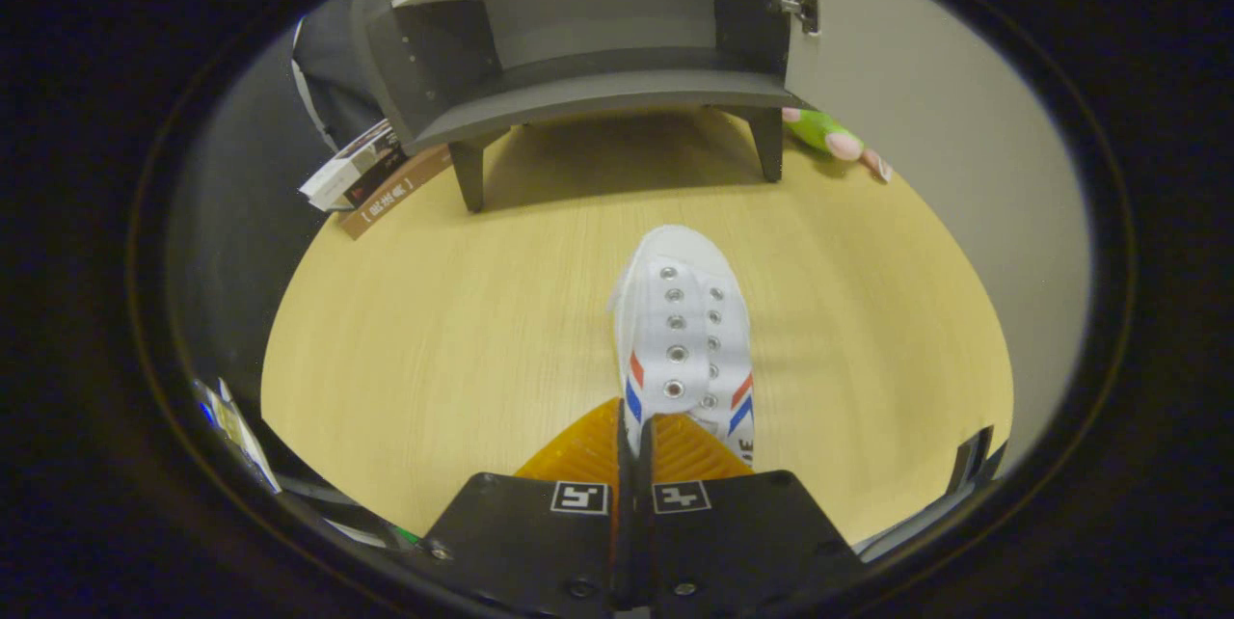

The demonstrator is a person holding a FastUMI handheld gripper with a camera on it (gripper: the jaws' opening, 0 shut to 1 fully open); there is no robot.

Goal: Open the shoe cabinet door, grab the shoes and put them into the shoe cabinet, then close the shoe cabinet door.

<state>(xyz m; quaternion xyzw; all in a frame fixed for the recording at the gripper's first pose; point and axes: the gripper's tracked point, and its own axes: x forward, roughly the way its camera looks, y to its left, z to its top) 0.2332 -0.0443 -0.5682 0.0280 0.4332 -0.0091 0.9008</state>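
Gripper [644,436] fingers pinch the white shoe [683,330] by its heel edge, toe aimed at twelve o'clock. That suits sliding it straight into the open cabinet [588,89]

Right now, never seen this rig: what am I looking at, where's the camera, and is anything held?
No robot arm here: a person carries a handheld two-finger gripper, and a fisheye camera riding on it looks forward along the fingers. The jaws are nearly together, pinching the side wall of a white sneaker near its heel, toe pointing ahead. Beyond it on the wooden table stands the grey shoe cabinet, its door swung open. Books lean beside the cabinet; a green plush toy lies behind it.
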